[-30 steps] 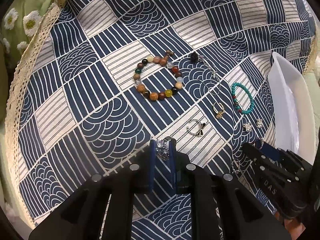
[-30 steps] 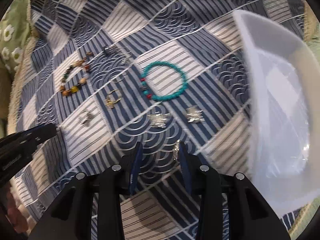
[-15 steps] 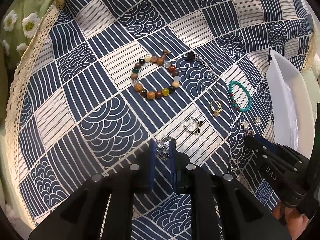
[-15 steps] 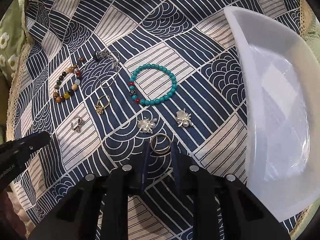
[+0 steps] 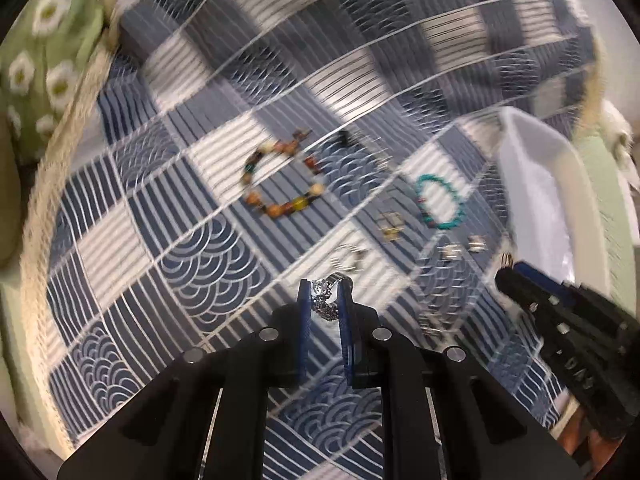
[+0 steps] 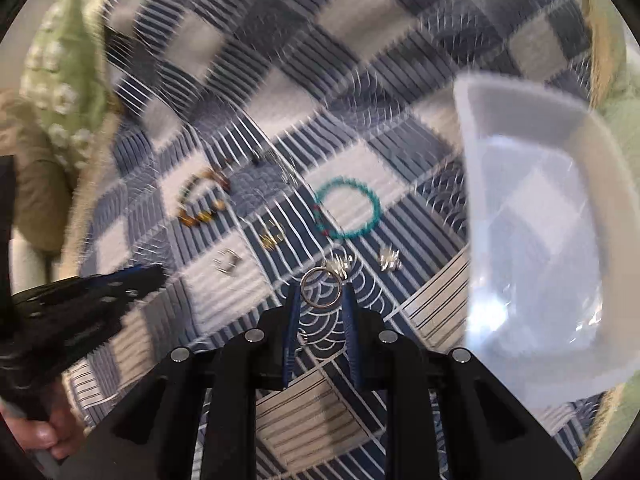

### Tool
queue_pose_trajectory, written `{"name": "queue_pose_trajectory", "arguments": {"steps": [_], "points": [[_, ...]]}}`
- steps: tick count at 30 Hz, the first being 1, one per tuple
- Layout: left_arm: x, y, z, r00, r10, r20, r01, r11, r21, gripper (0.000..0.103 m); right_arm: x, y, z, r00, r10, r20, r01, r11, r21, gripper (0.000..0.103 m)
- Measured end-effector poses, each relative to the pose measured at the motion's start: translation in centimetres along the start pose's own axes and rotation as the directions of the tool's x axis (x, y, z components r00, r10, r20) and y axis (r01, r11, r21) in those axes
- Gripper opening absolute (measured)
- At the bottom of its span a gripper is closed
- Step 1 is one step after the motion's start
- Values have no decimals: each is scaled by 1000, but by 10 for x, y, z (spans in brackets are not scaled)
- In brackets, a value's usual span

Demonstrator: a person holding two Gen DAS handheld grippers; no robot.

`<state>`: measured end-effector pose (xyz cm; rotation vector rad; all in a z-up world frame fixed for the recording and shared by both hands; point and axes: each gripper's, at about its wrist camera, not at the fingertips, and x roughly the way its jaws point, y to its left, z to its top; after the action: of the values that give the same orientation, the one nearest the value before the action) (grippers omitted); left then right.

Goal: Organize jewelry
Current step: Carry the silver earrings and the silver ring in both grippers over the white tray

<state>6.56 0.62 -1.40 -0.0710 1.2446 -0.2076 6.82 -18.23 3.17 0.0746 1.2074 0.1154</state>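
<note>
My left gripper [image 5: 325,294] pinches a sparkly ring [image 5: 326,298]; my right gripper [image 6: 321,294], just closed, clamps a plain ring [image 6: 321,287]; white tray [image 6: 532,128] nearby, bracelets beyond.

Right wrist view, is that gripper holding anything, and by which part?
Yes. The right gripper holds a plain metal ring, pinched across its band by the opposite outer edges, lifted off the cloth.

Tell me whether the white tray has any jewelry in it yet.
Empty. The white tray shows only bare glossy bottom in the right wrist view; its near corner lies out of frame.
</note>
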Motion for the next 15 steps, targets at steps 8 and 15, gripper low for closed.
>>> {"name": "queue_pose_trajectory", "arguments": {"steps": [8,15], "points": [[-40,-87,16,997,-50,54,41,987,157,13,-88,-84,12,981,-156,115,151,987,56,22],[-4,-187,31,994,-105,-24,108,956,273,13,-66,-175,-2,978,-208,-28,210,966,154,22]]}}
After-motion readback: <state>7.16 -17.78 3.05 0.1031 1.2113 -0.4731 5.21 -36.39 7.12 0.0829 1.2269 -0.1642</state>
